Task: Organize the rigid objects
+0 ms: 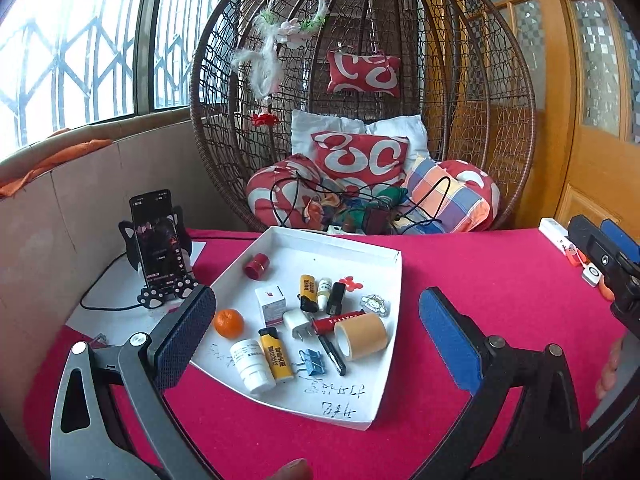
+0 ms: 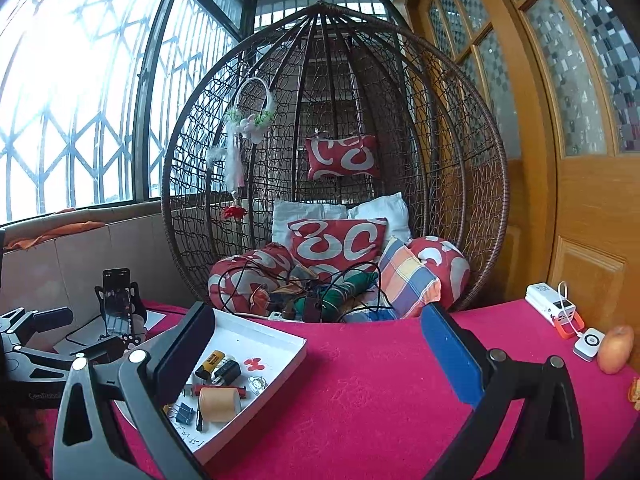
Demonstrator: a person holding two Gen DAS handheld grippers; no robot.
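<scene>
Tray (image 1: 394,264) on the red cloth (image 1: 480,272) holds my clutter: tape roll (image 1: 360,336), lighter (image 1: 276,354), white bottle (image 1: 250,364), orange (image 1: 228,323). Left gripper (image 1: 316,328) and right gripper (image 2: 320,348) are both spread, holding nothing. Tape looks light and stiff; I'd pinch across its flat ends.

You've got a white tray (image 1: 390,276) on magenta cloth (image 1: 480,280), orange mandarin (image 1: 228,323) ctr-left, tan tape roll (image 1: 360,336), blue binder clip (image 1: 311,361), yellow lighter (image 1: 274,353).
</scene>
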